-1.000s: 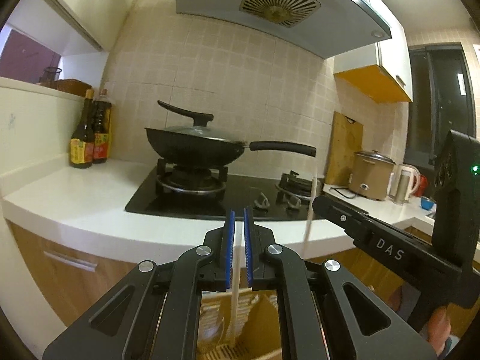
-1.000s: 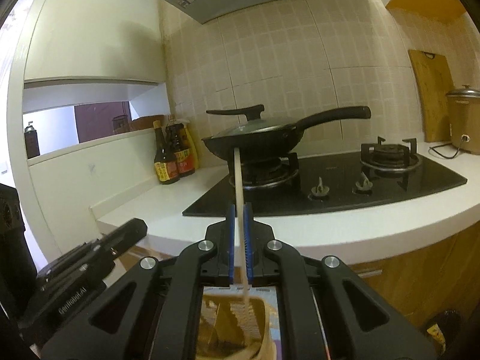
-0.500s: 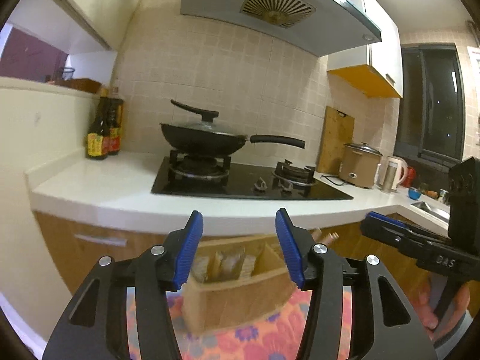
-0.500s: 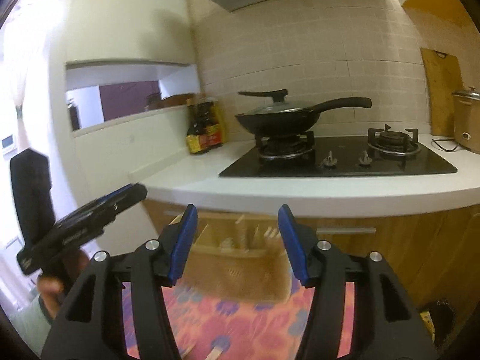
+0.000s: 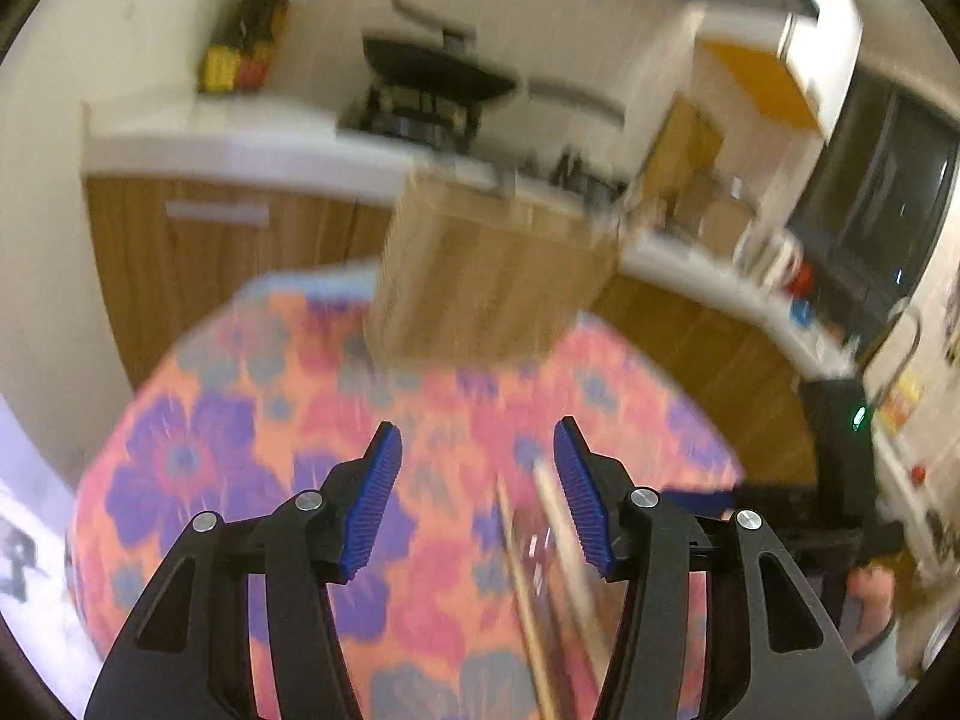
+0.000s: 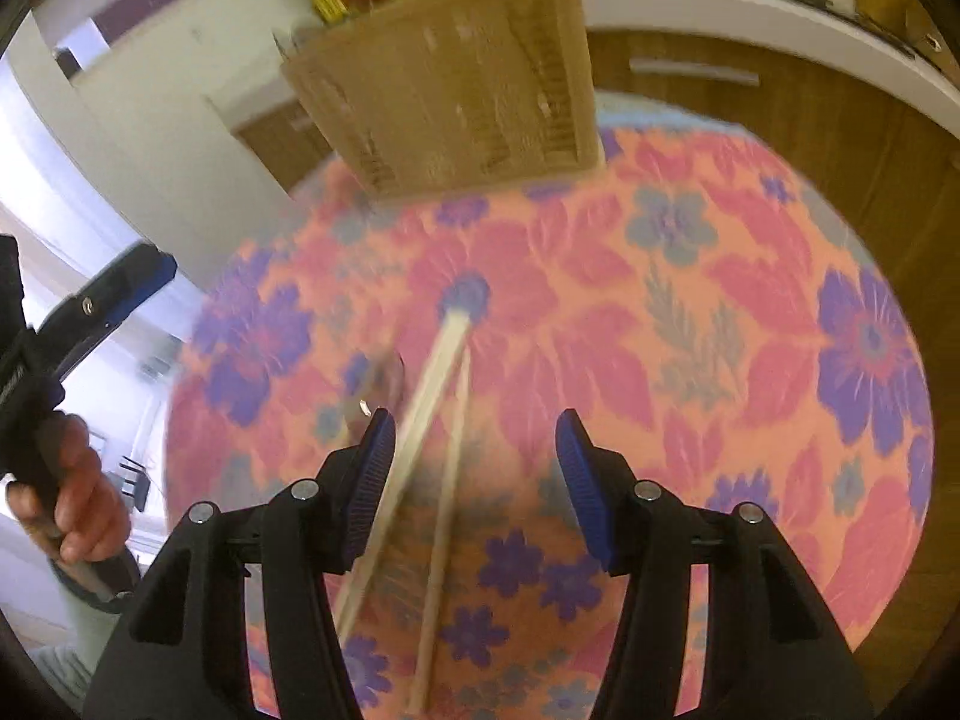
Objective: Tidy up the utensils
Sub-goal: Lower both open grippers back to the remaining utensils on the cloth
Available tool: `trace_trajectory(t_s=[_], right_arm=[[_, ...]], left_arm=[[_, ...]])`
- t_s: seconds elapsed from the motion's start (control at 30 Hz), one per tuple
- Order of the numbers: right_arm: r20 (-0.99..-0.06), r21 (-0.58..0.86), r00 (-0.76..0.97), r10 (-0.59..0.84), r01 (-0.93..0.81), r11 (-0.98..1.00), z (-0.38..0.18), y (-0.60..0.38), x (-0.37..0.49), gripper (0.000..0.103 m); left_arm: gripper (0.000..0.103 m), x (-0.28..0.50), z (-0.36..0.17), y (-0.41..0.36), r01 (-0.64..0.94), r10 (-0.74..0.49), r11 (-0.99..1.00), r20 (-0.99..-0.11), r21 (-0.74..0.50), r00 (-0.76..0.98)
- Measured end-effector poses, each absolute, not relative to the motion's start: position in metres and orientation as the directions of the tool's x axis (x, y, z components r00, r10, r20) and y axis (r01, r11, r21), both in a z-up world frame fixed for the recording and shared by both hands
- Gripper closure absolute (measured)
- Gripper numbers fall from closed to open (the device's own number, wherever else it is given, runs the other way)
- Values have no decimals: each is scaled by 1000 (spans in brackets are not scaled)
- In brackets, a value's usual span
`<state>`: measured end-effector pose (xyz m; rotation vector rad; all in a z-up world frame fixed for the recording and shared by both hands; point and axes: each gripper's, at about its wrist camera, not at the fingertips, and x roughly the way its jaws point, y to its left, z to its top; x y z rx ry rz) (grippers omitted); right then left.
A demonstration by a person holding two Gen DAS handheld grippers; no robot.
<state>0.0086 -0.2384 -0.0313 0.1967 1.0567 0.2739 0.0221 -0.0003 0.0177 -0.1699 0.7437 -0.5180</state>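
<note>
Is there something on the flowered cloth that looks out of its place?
Yes. Two pale chopsticks lie loose on the flowered cloth, crossing near their far tips, while others stand in the wooden holder behind. A spoon-like piece beside them is too blurred to name.

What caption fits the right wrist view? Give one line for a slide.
Open right gripper above two chopsticks on a floral cloth, wooden holder behind.

My right gripper (image 6: 474,480) hangs open over the flowered tablecloth (image 6: 690,312); two chopsticks (image 6: 420,420) lie beneath it, crossing. The wooden holder (image 6: 456,78) stands at the far edge. My left gripper (image 6: 114,294) shows at left.
</note>
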Motion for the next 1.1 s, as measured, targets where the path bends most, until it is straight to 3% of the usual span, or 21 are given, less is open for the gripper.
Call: trace_trajectory(t_s=[0.07, 0.13, 0.33, 0.57, 0.7, 0.83, 1.1], right_arm=[[-830, 319, 442, 340, -125, 940, -44, -235, 3, 53], [-848, 289, 431, 310, -115, 950, -55, -230, -1, 62], [-860, 168, 465, 210, -130, 977, -63, -212, -17, 72], [-855, 102, 491, 168, -159, 982, -64, -203, -30, 74], [-846, 83, 510, 155, -161, 983, -64, -205, -36, 82], [-829, 88, 538, 153, -144, 986, -66, -214, -49, 96], [-822, 152, 538, 186, -107, 983, -64, -228, -58, 98]], left_arm=[[53, 19, 2, -17, 415, -474, 871, -672, -262, 569], [53, 13, -11, -32, 449, -452, 868, -715, -213, 534], [63, 4, -37, -66, 493, -392, 860, -789, -131, 474], [69, 1, -43, -86, 509, -362, 855, -811, -94, 459], [69, -3, -47, -94, 513, -331, 857, -823, -56, 462], [72, -3, -51, -95, 502, -299, 864, -829, -26, 473], [83, 1, -53, -102, 479, -280, 878, -825, -14, 491]])
